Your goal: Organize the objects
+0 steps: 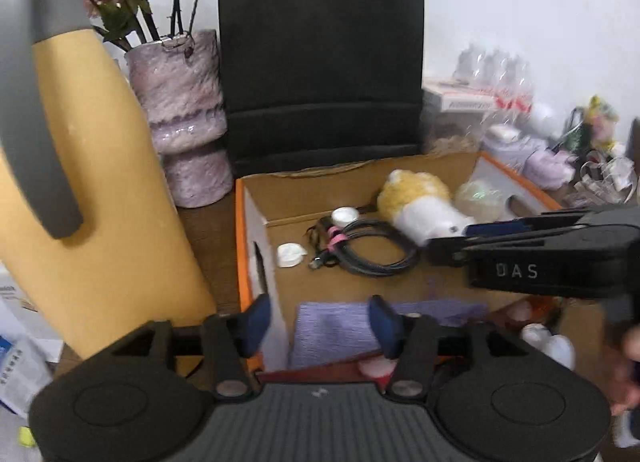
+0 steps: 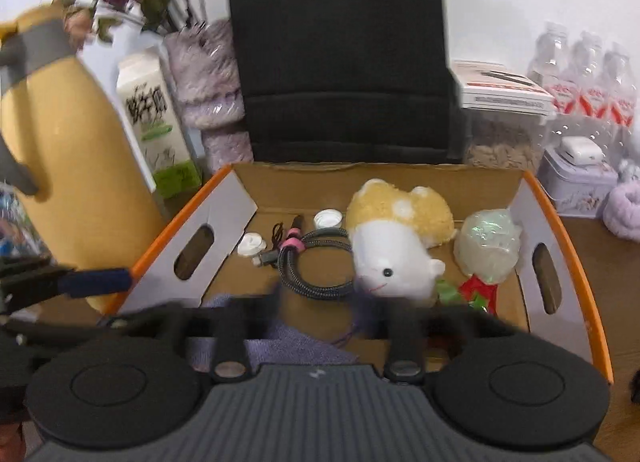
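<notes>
Nearest the lens in both wrist views lies a purple cloth [image 1: 340, 326], spread at the near end of the orange-rimmed cardboard box [image 2: 560, 222]. Left gripper [image 1: 322, 326] hovers over that cloth at the box's near left corner with its blue pads standing apart and nothing between them. Right gripper [image 2: 320, 306] is blurred in its own view, yet its fingers show parted above the cloth, none of which is pinched; the left view shows its fingers reaching in from the right over the box. Inside the box, a yellow-and-white plush toy [image 2: 396, 238] lies near the middle, touching a coiled black cable [image 2: 316, 266] bound with a pink tie. Two small white caps [image 2: 251, 243] sit beside the cable toward the left wall. A clear crinkled wrapper [image 2: 488, 246] rests by the right wall, with a red and green item [image 2: 480, 290] just before it. Outside the box, a yellow jug [image 1: 92, 166] with a grey handle stands to the left, a milk carton [image 2: 156, 130] and a purple vase [image 1: 180, 110] beside it, and a black bag [image 1: 320, 62] upright behind the far wall.
</notes>
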